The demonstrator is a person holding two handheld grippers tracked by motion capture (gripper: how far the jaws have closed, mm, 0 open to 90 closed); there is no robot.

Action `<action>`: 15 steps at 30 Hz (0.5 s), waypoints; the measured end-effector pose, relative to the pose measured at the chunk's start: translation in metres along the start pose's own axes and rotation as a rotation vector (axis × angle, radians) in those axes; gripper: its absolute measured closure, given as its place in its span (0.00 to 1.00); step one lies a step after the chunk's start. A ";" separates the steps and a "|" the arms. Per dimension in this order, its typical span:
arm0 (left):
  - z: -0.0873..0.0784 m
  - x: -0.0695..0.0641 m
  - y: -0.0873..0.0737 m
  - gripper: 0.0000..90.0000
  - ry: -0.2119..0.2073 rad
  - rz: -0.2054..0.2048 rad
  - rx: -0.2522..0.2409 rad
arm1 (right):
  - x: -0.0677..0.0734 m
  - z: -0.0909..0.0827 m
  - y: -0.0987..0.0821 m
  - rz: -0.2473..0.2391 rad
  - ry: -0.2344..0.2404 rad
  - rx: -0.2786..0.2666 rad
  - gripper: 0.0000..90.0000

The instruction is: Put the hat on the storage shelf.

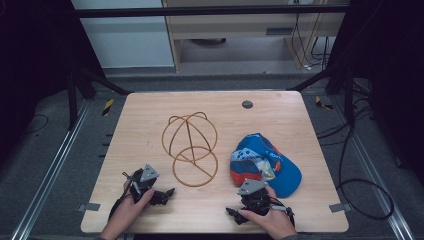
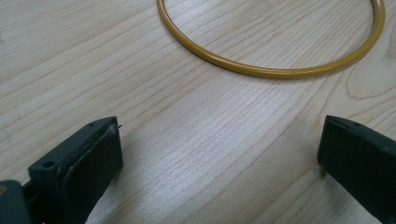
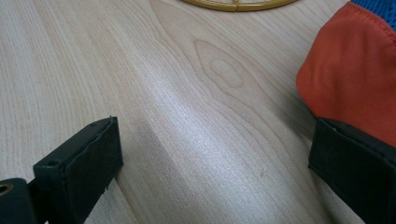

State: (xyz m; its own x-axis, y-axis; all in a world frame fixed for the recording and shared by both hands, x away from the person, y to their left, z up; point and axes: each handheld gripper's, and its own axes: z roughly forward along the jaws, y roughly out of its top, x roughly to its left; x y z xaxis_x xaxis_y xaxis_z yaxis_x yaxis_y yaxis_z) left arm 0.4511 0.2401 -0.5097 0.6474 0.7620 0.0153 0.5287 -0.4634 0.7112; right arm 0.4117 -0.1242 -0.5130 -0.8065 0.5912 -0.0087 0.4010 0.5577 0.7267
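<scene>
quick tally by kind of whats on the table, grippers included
wire hat stand: 1
cap: 1
handheld grippers: 2, left gripper and right gripper, both with jaws open and nothing between them
round grey insert in the table top: 1
total: 5

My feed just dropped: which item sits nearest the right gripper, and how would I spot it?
On the light wooden table, look at the near right part. A crumpled blue fabric cap with an orange brim lies there, beside the yellow wire hat frame; it is the soft, colourful thing.
</scene>
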 end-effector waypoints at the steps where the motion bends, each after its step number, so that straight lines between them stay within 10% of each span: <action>1: 0.000 0.000 0.000 0.00 0.000 0.000 0.000 | 0.000 0.000 0.000 0.001 -0.004 0.002 0.03; 15: 0.000 0.000 0.000 0.00 -0.003 0.003 0.000 | 0.000 0.000 0.001 0.019 -0.015 0.006 0.03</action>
State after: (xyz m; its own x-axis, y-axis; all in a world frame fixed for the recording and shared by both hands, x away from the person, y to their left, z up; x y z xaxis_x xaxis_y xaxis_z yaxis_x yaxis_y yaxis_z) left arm 0.4516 0.2400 -0.5096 0.6506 0.7593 0.0159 0.5264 -0.4659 0.7112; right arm 0.4124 -0.1237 -0.5128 -0.7920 0.6104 -0.0051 0.4188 0.5495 0.7229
